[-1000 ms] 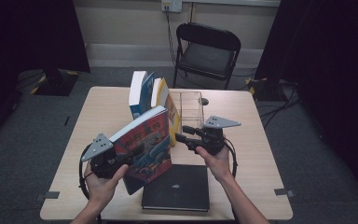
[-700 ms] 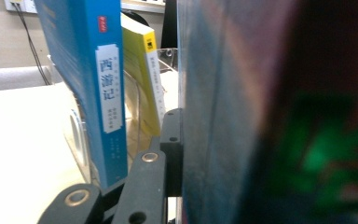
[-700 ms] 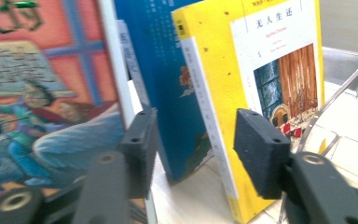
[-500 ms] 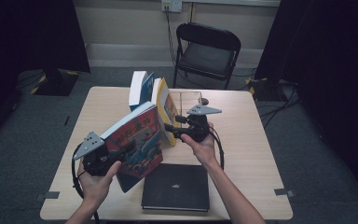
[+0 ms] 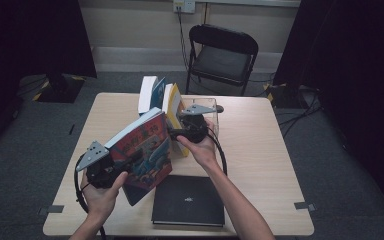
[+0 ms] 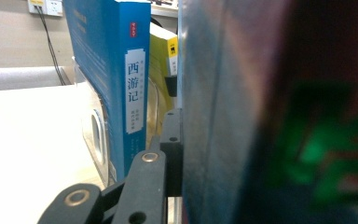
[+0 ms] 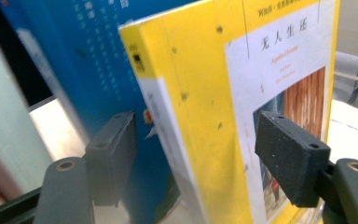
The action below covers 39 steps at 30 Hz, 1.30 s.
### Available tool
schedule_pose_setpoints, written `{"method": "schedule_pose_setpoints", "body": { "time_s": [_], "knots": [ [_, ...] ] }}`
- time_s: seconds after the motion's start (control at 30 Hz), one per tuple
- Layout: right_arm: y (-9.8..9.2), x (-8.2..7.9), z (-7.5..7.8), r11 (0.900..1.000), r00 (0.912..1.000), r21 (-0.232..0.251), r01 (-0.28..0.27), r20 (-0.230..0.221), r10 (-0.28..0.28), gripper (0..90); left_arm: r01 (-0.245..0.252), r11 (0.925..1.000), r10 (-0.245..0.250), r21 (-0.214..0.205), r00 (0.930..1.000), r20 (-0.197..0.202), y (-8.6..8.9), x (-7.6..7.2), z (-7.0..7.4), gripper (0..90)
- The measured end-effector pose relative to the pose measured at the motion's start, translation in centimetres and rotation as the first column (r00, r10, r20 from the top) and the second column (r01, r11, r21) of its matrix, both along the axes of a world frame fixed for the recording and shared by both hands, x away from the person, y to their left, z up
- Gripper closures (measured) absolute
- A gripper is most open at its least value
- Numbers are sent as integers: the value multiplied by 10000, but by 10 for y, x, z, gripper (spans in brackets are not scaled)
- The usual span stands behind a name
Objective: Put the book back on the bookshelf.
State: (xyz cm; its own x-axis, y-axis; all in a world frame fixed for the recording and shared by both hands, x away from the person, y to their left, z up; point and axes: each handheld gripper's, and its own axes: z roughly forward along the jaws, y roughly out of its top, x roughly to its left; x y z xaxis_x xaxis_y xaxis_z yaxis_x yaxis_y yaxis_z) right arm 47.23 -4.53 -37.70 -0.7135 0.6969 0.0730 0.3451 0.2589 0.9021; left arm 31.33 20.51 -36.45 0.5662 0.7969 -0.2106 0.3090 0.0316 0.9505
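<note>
My left gripper [image 5: 130,161] is shut on a colourful book [image 5: 142,150], which it holds tilted above the table [image 5: 260,150]. In the left gripper view its near jaw [image 6: 170,149] presses flat on that book's cover [image 6: 242,116]. My right gripper [image 5: 176,134] reaches to the yellow book [image 5: 174,106], which stands upright behind the colourful one. Its jaws have just been opening. In the right gripper view the yellow book's spine [image 7: 177,116] stands between the two pads [image 7: 291,158], which do not touch it, and the right gripper [image 7: 200,156] is open around it.
A blue book [image 5: 156,90] and a white one [image 5: 146,94] stand left of the yellow book in a clear holder [image 5: 209,107]. A black book [image 5: 189,200] lies flat near the front edge. A folding chair [image 5: 222,55] stands beyond the table.
My right gripper has moved left and away from the person, from beside the colourful book to the yellow book, and its jaws have spread. The left gripper keeps its hold, barely shifted.
</note>
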Motion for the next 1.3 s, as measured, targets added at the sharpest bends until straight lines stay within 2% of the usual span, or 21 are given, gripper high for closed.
{"method": "schedule_pose_setpoints", "body": {
  "time_s": [0.23, 0.3, 0.4, 0.6, 0.77, 1.1, 1.3],
  "knots": [
    [13, 4, 1, 9990, 9990, -393, 229, 399, -213, 291, -73, 9999, 72, -93, 10000, -29, 3, 1, 0, 747],
    [16, 4, 2, 9987, 9988, -426, 294, 407, -277, 320, -100, 9999, 99, -96, 9999, -54, 3, 1, 0, 747],
    [19, 6, 0, 9962, 9982, -788, 382, 481, -345, 359, -92, 9999, 92, -78, 9999, -81, 4, 2, -1, 747],
    [21, 7, -2, 9935, 9971, -908, 684, 404, -650, 441, -57, 10000, 57, -39, 10000, -53, 2, 2, 0, 746],
    [17, 4, -2, 9921, 9967, -1072, 656, 553, -599, 522, -14, 10000, 14, -26, 10000, -40, 0, 3, 0, 746],
    [5, -7, -2, 9878, 9895, -920, 1257, 834, -1181, 682, -239, 9996, 240, 146, 9997, -87, -6, 5, 2, 747],
    [-6, -10, -3, 9846, 9839, -567, 1655, 780, -1609, 728, -212, 9995, 214, 246, 9997, -73, -16, 6, 4, 746]
  ]
}}
